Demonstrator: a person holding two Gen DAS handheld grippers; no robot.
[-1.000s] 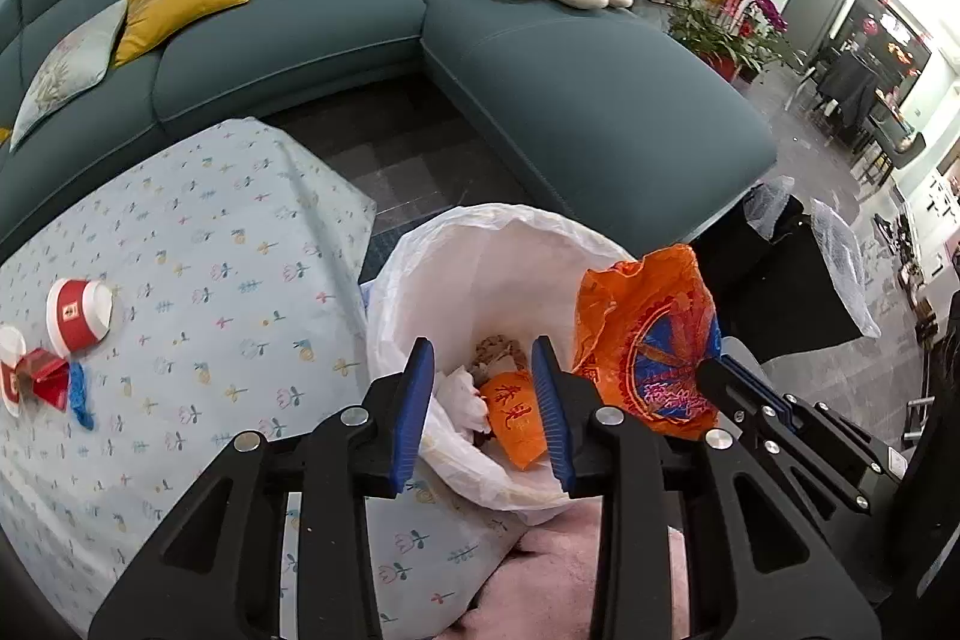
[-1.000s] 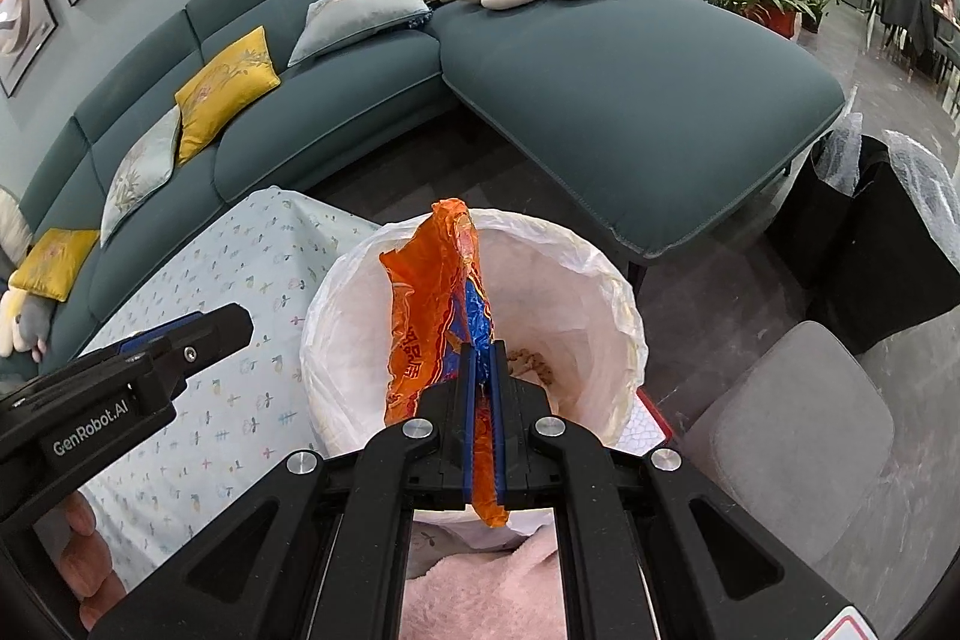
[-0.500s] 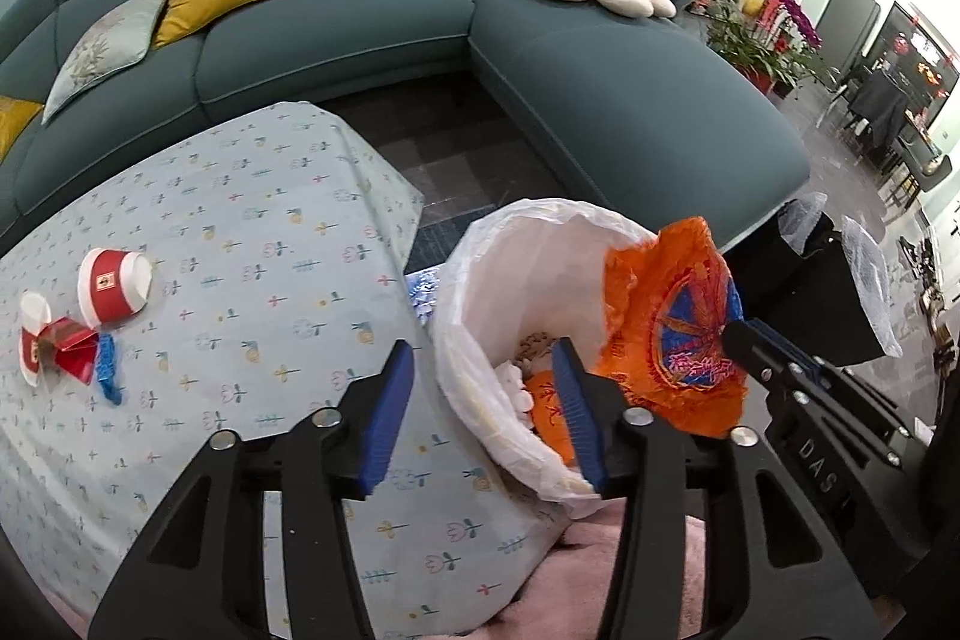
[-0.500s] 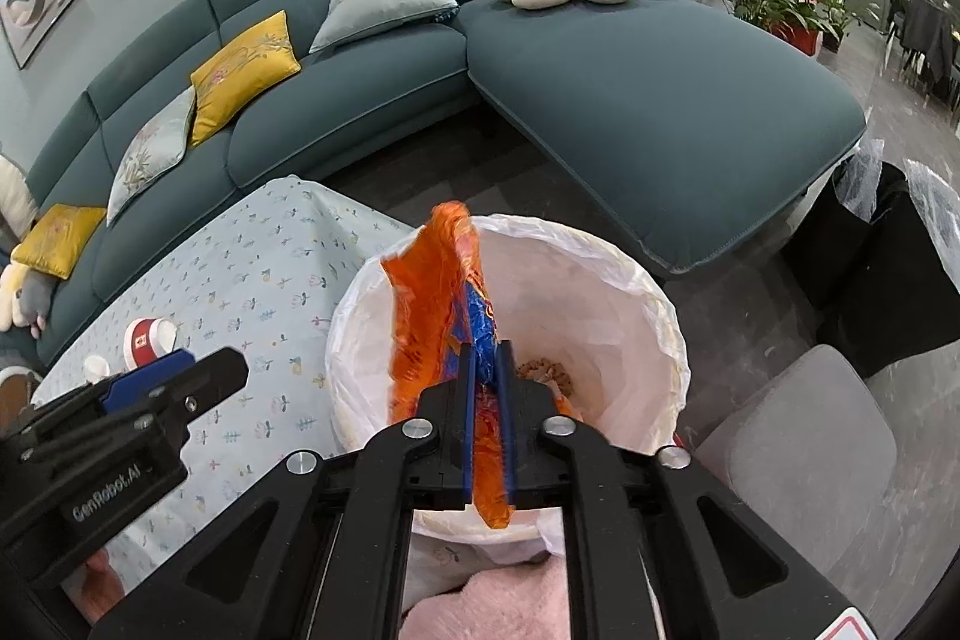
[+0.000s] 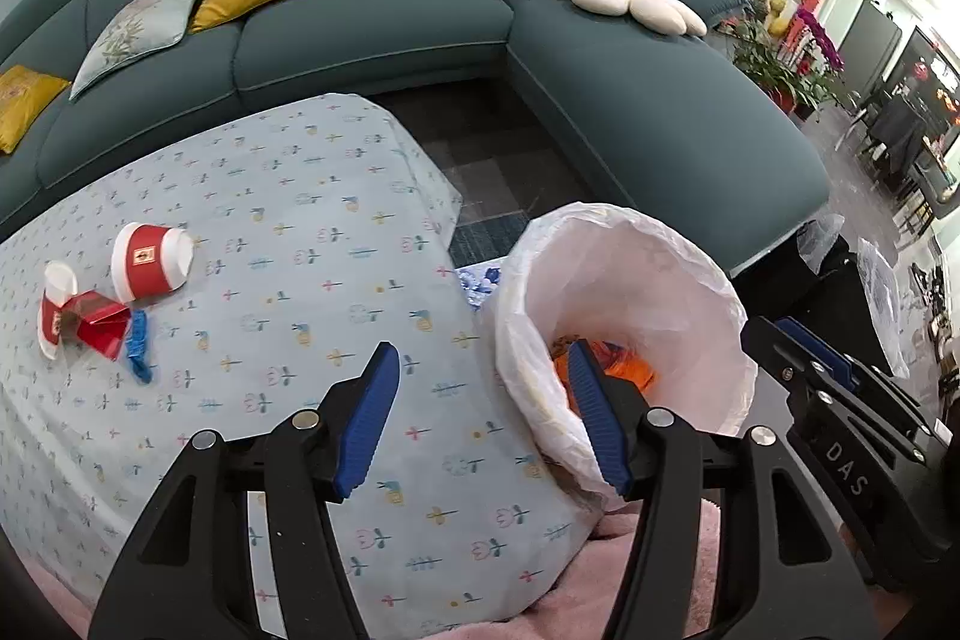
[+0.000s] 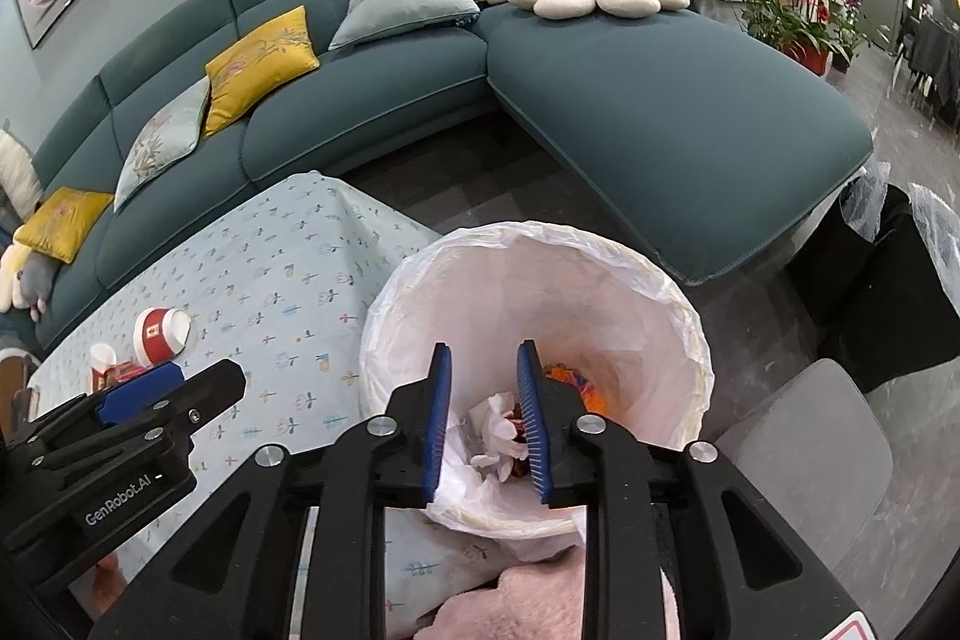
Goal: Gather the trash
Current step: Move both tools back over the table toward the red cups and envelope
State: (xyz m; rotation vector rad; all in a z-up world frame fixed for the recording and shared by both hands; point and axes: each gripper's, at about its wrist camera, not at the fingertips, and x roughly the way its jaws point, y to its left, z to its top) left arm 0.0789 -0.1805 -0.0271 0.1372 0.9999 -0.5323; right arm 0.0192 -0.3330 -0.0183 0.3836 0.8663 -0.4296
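The bin with a white liner (image 6: 678, 316) stands beside the table. An orange wrapper (image 6: 591, 391) lies inside it among white tissue (image 6: 498, 418). My right gripper (image 6: 485, 349) hangs over the bin's mouth, its jaws opening with nothing between them. My left gripper (image 5: 480, 349) is open and still widening, also empty, over the table edge by the bin's (image 5: 630, 280) left rim. On the table's far left lie a red paper cup (image 5: 150, 262), a second cup (image 5: 57, 310), a red carton (image 5: 99, 328) and a blue scrap (image 5: 138, 346).
The table wears a light blue flowered cloth (image 5: 288, 232). A teal corner sofa (image 6: 660, 100) with cushions runs behind it. Black lined bins (image 6: 888, 280) and a grey stool (image 6: 804, 436) stand to the right. Pink fluffy fabric (image 6: 528, 604) lies below the grippers.
The right jaws have opened and the orange wrapper has dropped from them into the bin. The left gripper has swung left toward the table and opened wider.
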